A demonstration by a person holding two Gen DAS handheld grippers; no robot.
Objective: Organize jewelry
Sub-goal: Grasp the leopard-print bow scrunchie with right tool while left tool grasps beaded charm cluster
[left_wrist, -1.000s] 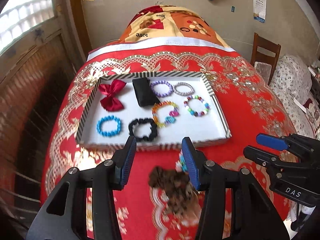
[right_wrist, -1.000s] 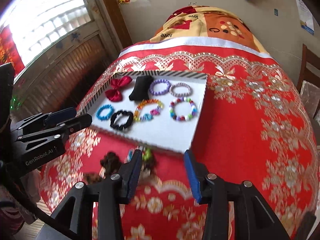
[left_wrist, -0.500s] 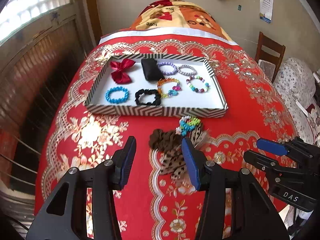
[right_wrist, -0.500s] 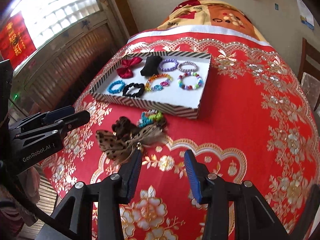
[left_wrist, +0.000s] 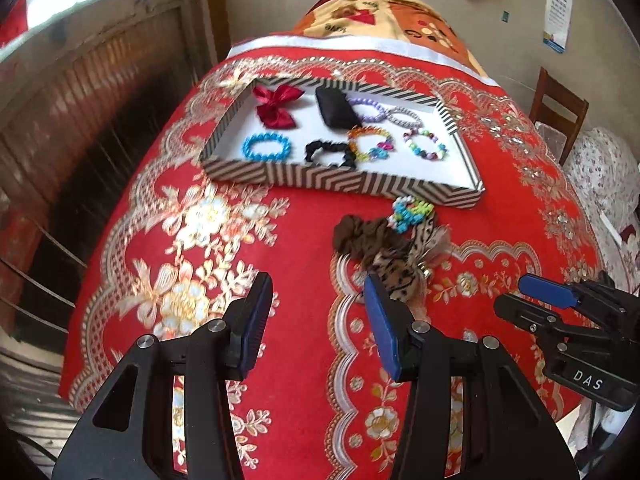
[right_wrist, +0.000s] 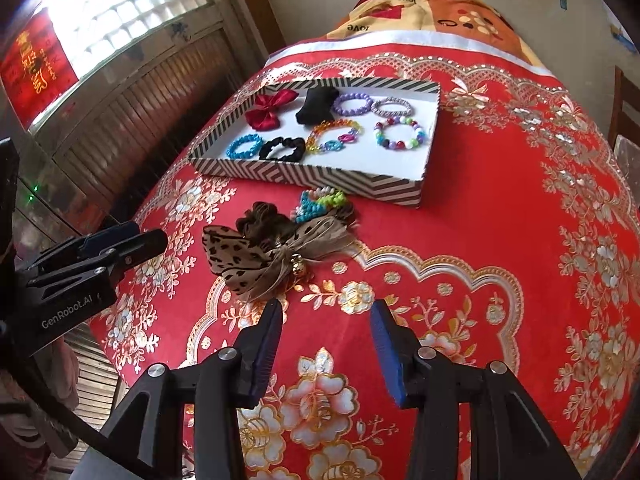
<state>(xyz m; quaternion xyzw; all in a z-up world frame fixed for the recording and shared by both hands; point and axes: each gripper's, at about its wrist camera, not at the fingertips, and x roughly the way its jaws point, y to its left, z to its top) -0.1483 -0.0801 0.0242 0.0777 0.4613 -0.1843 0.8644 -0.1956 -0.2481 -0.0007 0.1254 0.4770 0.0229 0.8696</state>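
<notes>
Presently, both tools hang over the red bedspread [right_wrist: 500,208], short of the loose pile.
Tray: striped tray [right_wrist: 304,174] already holds a red bow [right_wrist: 269,111], a black pouch [right_wrist: 316,106], a black scrunchie [right_wrist: 282,149] and five bead bracelets.
Still outside: leopard bow [right_wrist: 256,258] nearest the tools, brown scrunchie [right_wrist: 260,216] behind it, turquoise-and-green bead bracelet [right_wrist: 320,202] just beside the tray's near wall; the three touch or overlap.
Left gripper [left_wrist: 316,312]: jaws stand wide apart, nothing between them.
Right gripper [right_wrist: 324,332]: jaws parted, empty as well.
Step in hand (my judgement): picking one loose piece to carry into the tray.
How to do it well: take the leopard bow first, since it lies on top and closest; pinch it at the knot by the small gold bell [right_wrist: 298,266], not at a floppy wing, and lift straight up so the scrunchie is not dragged along.
Free room: bare white floor at the tray's near right corner.
Writing: "GenRobot.AI" and "DAS" on the tool bodies; "love" upside down on the orange quilt [right_wrist: 432,4]; red window poster [right_wrist: 38,64] carries gold characters I cannot read.
</notes>
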